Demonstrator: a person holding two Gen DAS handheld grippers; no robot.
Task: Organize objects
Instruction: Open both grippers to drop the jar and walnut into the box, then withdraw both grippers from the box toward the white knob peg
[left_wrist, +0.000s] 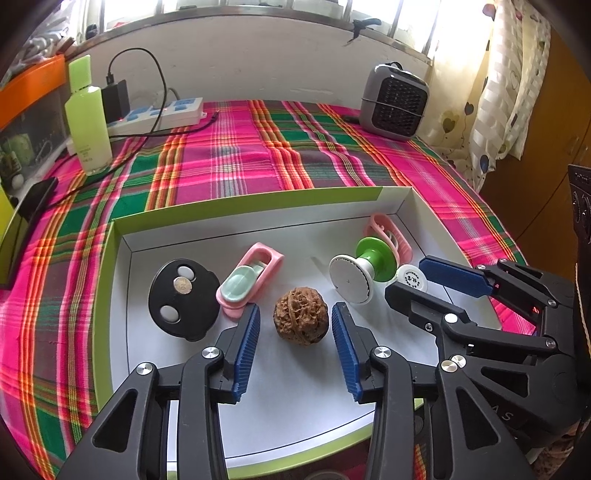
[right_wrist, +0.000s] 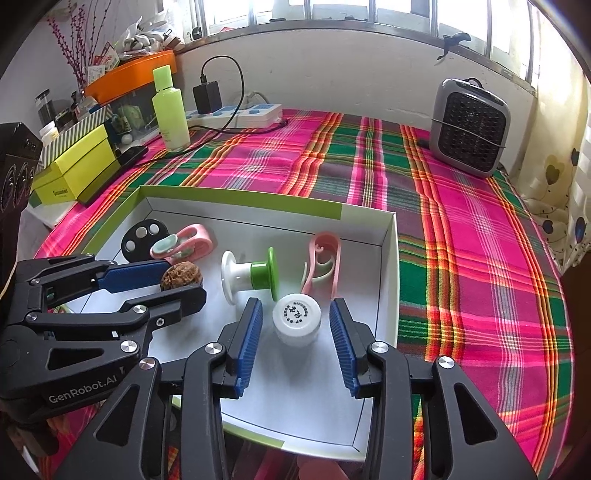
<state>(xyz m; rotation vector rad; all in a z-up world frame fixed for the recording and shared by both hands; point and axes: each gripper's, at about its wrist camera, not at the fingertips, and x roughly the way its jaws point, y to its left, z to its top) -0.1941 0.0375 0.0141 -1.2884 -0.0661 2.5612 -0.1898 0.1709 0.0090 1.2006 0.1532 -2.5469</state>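
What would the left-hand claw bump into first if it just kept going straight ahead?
Most likely the walnut: it sits between the open fingers of the left gripper, apparently untouched. Beyond it lies bare box floor, though depth is hard to judge.

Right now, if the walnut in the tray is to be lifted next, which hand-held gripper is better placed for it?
Left. The left hand-held gripper is open with the walnut sitting between its blue pads, apart from both. The right hand-held gripper is open around the white cap, farther right in the tray.
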